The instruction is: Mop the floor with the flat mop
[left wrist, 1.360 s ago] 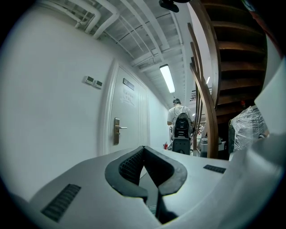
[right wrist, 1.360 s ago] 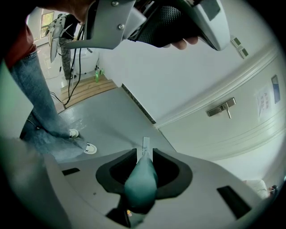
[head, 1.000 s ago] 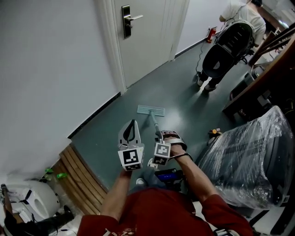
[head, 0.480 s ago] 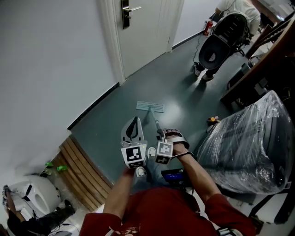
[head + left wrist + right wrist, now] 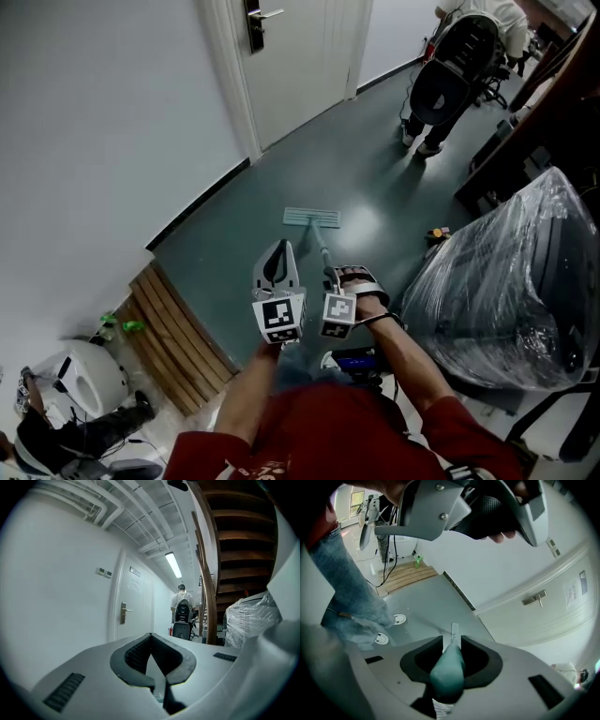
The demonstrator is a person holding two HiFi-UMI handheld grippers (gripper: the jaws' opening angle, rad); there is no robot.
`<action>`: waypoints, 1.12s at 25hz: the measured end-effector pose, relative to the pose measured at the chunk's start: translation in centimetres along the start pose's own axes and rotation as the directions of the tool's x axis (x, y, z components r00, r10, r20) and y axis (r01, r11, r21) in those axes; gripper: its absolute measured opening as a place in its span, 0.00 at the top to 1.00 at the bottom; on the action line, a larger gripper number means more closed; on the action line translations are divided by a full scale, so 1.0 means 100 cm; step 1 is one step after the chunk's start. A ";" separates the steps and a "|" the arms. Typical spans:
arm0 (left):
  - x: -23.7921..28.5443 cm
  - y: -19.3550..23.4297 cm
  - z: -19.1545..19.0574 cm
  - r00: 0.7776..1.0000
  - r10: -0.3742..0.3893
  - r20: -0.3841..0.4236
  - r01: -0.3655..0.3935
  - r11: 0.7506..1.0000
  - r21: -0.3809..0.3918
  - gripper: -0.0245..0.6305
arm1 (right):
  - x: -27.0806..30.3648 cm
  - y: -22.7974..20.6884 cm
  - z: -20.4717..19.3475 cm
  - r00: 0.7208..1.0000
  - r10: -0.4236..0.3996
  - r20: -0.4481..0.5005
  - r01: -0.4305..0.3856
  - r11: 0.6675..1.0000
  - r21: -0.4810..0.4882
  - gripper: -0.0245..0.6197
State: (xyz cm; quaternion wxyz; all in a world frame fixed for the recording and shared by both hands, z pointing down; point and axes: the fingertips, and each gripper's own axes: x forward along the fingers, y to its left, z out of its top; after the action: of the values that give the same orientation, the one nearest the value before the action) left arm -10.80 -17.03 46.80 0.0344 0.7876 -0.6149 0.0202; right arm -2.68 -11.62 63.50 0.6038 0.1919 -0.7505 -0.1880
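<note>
The flat mop lies with its pale teal head (image 5: 311, 218) flat on the grey-green floor (image 5: 375, 178). Its teal handle (image 5: 322, 251) runs back to my right gripper (image 5: 331, 277), which is shut on it. In the right gripper view the handle (image 5: 448, 666) sits between the dark pads, and the mop head (image 5: 454, 631) shows small beyond the tips. My left gripper (image 5: 279, 249) hovers just left of the handle, apart from it. Its jaws (image 5: 151, 635) meet at the tips with nothing between them.
A white door (image 5: 300, 56) and white wall (image 5: 103, 141) line the left side. Wooden slats (image 5: 178, 328) lie at the near left. A plastic-wrapped bulk (image 5: 511, 272) stands right, with a small yellow object (image 5: 437, 232) beside it. A person with a black pack (image 5: 459, 66) stands ahead.
Both grippers and the mop keep nearly the same pose. The head view has shifted slightly, so everything sits a little lower and further right in the frame.
</note>
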 end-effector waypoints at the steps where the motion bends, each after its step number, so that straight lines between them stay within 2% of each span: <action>1: -0.005 -0.009 -0.002 1.000 0.005 -0.006 -0.005 1.000 0.003 0.94 | -0.005 0.009 -0.006 1.000 0.002 0.004 -0.002 1.000 -0.014 0.76; 8: -0.039 -0.059 -0.003 1.000 0.013 0.011 -0.013 1.000 0.025 0.94 | -0.027 0.050 -0.039 1.000 0.002 0.022 -0.001 0.999 -0.044 0.76; 19: -0.083 -0.091 -0.004 0.999 0.042 0.000 -0.042 0.998 0.040 0.94 | -0.059 0.082 -0.058 0.999 0.016 0.041 -0.015 1.000 -0.025 0.76; 28: -0.133 -0.104 -0.016 0.999 0.031 -0.009 -0.031 0.998 0.046 0.94 | -0.082 0.128 -0.061 0.999 -0.003 0.035 0.004 0.999 -0.041 0.76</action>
State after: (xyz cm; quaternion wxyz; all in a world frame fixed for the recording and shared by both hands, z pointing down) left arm -3.87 -1.54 47.09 0.0192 0.7785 -0.6262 0.0386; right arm 4.16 3.19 64.48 0.5940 0.1775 -0.7566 -0.2079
